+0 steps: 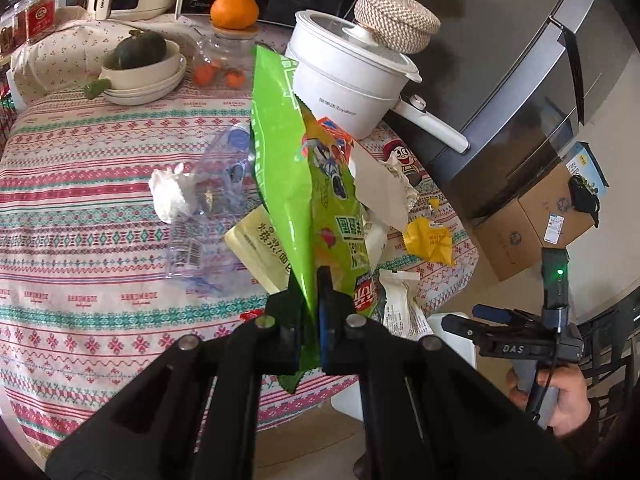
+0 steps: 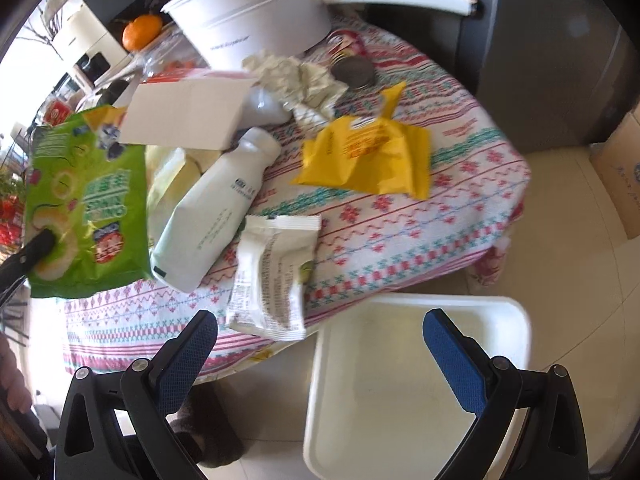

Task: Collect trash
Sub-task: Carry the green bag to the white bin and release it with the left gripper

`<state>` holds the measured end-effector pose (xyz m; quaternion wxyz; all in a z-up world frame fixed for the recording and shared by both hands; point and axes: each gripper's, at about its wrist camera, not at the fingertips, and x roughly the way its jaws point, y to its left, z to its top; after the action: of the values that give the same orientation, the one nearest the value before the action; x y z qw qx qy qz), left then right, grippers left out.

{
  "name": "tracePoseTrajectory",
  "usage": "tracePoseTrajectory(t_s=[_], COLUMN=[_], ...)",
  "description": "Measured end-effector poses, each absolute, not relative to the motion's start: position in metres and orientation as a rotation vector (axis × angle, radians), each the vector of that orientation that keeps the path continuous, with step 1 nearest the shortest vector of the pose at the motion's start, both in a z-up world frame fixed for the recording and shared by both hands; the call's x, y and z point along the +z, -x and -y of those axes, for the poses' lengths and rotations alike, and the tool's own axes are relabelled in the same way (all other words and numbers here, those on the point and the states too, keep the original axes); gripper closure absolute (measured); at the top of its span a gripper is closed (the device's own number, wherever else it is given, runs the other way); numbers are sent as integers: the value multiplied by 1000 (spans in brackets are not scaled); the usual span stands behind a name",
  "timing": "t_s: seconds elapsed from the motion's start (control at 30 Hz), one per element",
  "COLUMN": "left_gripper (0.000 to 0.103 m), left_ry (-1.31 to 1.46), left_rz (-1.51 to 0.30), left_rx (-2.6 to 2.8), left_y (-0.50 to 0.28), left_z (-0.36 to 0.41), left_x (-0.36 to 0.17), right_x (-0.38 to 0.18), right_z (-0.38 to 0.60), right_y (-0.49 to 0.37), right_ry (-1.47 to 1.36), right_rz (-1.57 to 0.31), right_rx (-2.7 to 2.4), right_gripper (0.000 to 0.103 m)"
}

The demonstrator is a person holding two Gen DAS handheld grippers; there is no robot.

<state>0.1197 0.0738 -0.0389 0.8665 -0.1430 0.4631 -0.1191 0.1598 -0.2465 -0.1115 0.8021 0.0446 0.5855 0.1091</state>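
Observation:
My left gripper (image 1: 310,292) is shut on the lower edge of a green snack bag (image 1: 296,168), which stands lifted above the table's trash. The right wrist view shows the same bag (image 2: 88,200) at the left. My right gripper (image 2: 318,324) is open with nothing between its pads, above the table edge and a white bin (image 2: 420,380) on the floor. On the patterned tablecloth (image 2: 400,220) lie a yellow wrapper (image 2: 368,156), a white bottle (image 2: 212,208), a white wrapper (image 2: 268,276), a crushed clear bottle (image 1: 208,216) and a crumpled tissue (image 1: 168,192).
A white pot (image 1: 348,80) with a long handle stands at the table's far side. Stacked bowls with a green squash (image 1: 140,68) and an orange (image 1: 234,10) sit further back. A grey fridge (image 1: 520,80) and a cardboard box (image 1: 528,220) stand to the right.

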Motion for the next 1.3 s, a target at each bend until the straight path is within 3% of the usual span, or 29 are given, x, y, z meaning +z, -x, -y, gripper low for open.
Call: tracePoseTrajectory(t_s=[0.27, 0.47, 0.63, 0.7, 0.97, 1.1, 1.3], left_gripper=[96, 96, 96, 96, 96, 96, 96], left_ry=[285, 245, 239, 235, 221, 209, 186], left_rz=[-911, -923, -935, -938, -923, -916, -914], left_rx=[-237, -229, -219, -220, -233, -254, -330], left_y=[-93, -85, -82, -81, -78, -72, -63], left_z=[-94, -96, -97, -96, -89, -81, -59], left_x=[-24, -31, -35, -36, -31, -28, -24], right_x=[-133, -162, -164, -164, -161, -149, -121], right_z=[216, 208, 194, 186, 187, 199, 225], right_y=[-180, -199, -201, -201, -195, -192, -178], right_ry=[-86, -168, -111, -70, -100, -120, -165], right_rz=[-1291, -1357, -1326, -1319, -1304, -1283, -1222], right_rx=[258, 264, 267, 257, 297, 319, 333], right_gripper=[4, 26, 37, 52, 77, 83, 83])
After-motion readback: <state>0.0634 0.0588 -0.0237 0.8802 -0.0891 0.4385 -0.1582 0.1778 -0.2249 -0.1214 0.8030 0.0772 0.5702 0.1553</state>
